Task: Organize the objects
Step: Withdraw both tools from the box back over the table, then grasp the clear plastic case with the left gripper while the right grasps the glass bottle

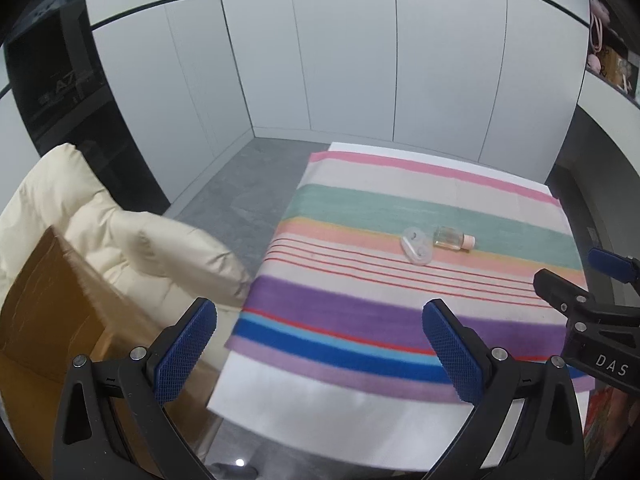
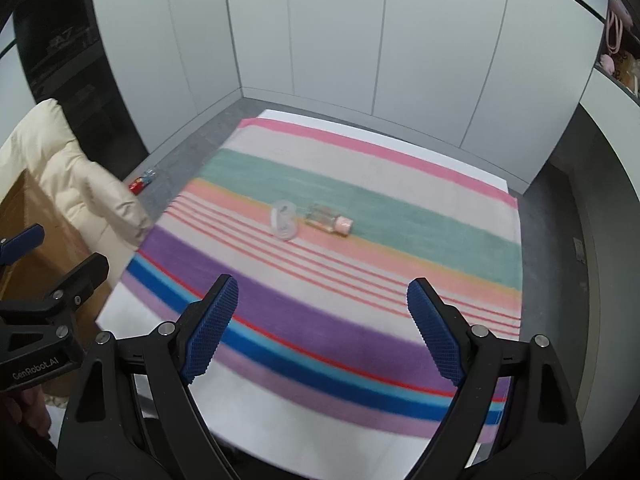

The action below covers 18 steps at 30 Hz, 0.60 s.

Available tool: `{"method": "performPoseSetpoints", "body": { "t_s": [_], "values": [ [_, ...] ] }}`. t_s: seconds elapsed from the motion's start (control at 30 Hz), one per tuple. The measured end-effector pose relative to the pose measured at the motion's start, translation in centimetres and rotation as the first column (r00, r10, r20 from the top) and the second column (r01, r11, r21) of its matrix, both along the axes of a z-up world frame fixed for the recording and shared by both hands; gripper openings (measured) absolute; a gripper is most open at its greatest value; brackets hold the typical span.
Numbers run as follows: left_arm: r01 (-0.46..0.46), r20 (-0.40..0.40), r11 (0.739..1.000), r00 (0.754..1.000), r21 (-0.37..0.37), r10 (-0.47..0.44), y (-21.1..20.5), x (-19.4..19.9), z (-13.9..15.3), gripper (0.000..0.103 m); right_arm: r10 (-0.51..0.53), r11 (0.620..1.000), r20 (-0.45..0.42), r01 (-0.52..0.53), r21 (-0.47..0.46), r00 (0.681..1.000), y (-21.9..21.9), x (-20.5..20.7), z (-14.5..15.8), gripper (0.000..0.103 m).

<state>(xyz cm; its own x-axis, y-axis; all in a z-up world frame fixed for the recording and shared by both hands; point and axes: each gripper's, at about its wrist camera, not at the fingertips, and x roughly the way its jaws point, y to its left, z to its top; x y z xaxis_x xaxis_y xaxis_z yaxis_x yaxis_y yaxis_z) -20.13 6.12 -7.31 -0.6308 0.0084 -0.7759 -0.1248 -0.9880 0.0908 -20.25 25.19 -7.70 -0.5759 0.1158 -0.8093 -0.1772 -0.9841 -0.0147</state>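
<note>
I am holding my left gripper [image 1: 320, 344] and right gripper [image 2: 322, 324] with jaws wide apart, nothing inside, ready to grab. The small clear glass bottle with a pink cap [image 2: 329, 219] and the clear plastic case [image 2: 283, 222] are lying side by side near the middle of the striped cloth [image 2: 280, 312], far from both grippers.

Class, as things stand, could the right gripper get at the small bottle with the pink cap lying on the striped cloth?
Probably yes. The right gripper is open and empty, and the bottle lies ahead of it on the striped cloth with only bare cloth between. The clear case sits close beside it.
</note>
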Motion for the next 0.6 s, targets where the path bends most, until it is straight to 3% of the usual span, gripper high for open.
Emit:
{"method": "performPoseSetpoints", "body": {
  "t_s": [0.6],
  "values": [
    [0.032, 0.092, 0.999, 0.995, 0.001, -0.032, 5.7, -9.1, -9.0, 0.098, -0.012, 1.0, 0.062, 0.014, -0.028, 0.998, 5.2, -8.3, -9.5, 0.089]
  ]
}}
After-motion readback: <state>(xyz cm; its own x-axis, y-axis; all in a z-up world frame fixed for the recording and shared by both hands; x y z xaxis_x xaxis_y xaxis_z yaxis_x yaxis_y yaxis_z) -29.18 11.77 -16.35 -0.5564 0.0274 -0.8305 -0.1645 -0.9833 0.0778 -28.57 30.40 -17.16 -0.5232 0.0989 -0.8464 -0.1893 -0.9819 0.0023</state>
